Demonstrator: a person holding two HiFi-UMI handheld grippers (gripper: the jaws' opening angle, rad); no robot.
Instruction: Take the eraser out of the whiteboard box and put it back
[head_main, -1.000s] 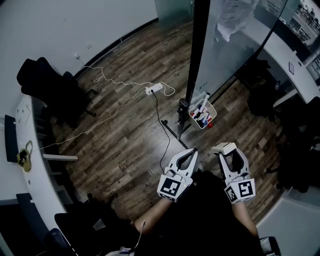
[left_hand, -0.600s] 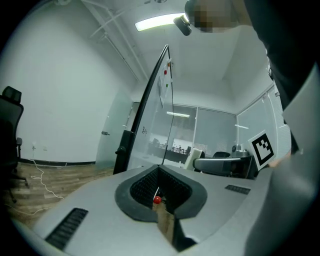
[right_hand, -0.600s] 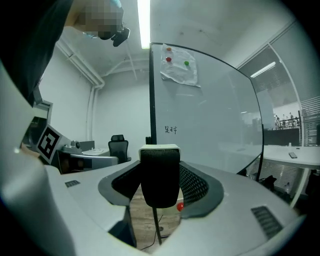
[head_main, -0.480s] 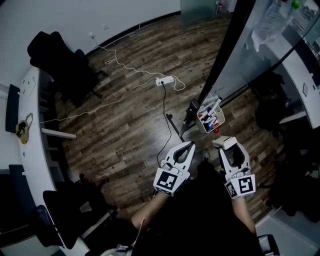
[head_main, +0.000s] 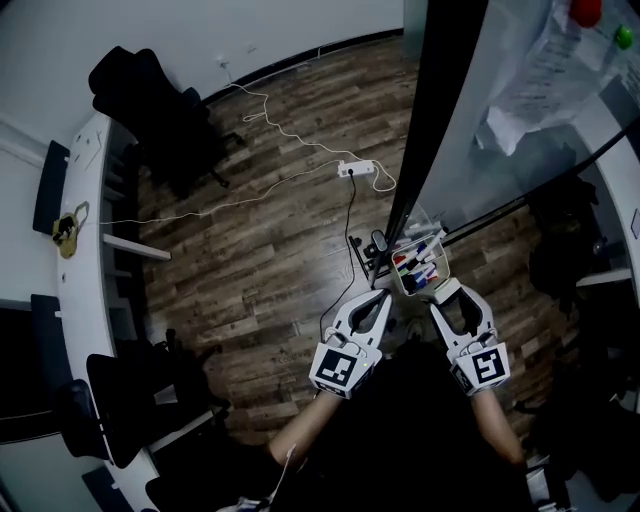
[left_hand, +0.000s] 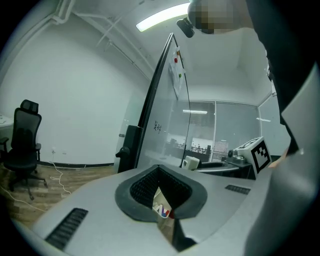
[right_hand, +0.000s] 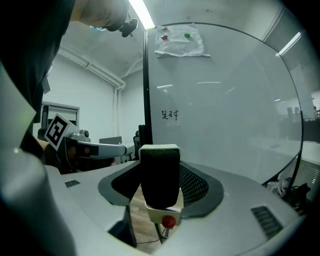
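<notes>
The whiteboard box (head_main: 418, 262), a clear tray with several markers in it, hangs at the foot of the whiteboard (head_main: 520, 110). My right gripper (head_main: 447, 293) is shut on the eraser (head_main: 445, 291), a white-backed block with black felt, right at the box's near edge. In the right gripper view the eraser (right_hand: 160, 175) stands upright between the jaws, above the box (right_hand: 161, 214) and a red cap. My left gripper (head_main: 381, 296) is shut and holds nothing, just left of the box. A sliver of the box (left_hand: 162, 210) shows past its jaws.
The whiteboard's black post (head_main: 432, 120) rises just left of the box. A power strip (head_main: 358, 169) and white cables lie on the wood floor. Black chairs (head_main: 150, 110) and a white desk (head_main: 85, 190) stand at the left.
Both grippers have moved forward to the whiteboard. The eraser in the right gripper has come from well short of the box to its near edge.
</notes>
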